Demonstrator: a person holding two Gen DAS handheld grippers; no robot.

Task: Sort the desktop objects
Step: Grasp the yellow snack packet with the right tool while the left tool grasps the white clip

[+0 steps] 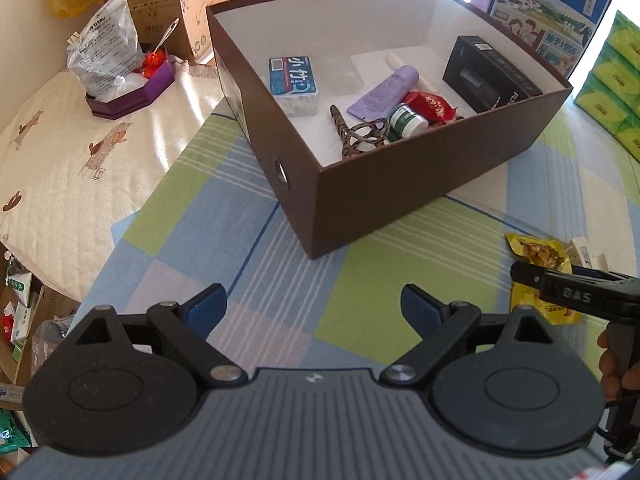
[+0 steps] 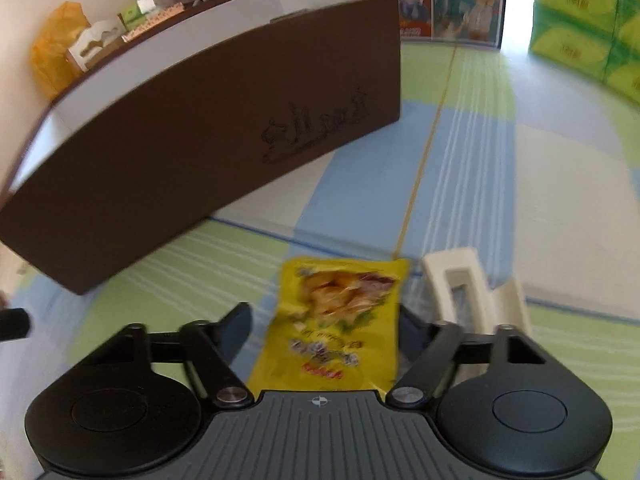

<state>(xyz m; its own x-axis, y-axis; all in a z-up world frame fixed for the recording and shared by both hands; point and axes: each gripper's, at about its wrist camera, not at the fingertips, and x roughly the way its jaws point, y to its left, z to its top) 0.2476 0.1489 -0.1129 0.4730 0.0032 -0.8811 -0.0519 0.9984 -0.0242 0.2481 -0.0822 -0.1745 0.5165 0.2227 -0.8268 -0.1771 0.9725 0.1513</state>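
Note:
A brown cardboard box [image 1: 400,196] with a white inside stands on the checked cloth and holds several small items: a blue tissue pack [image 1: 293,76], a purple tube [image 1: 386,90], a green-capped jar [image 1: 406,118], a red packet [image 1: 430,105], a black box [image 1: 486,74] and patterned scissors [image 1: 358,136]. My left gripper [image 1: 314,306] is open and empty, in front of the box. A yellow snack packet [image 2: 340,320] lies flat on the cloth. My right gripper [image 2: 326,324] is open, with a finger on either side of the packet. The packet also shows in the left wrist view [image 1: 538,254], partly under the right gripper.
A cream plastic item [image 2: 460,288] lies just right of the packet. Green tissue packs [image 1: 618,80] are stacked at the far right. A milk carton box [image 1: 548,12] stands behind the brown box. A purple tray with a bag [image 1: 132,92] sits at the far left.

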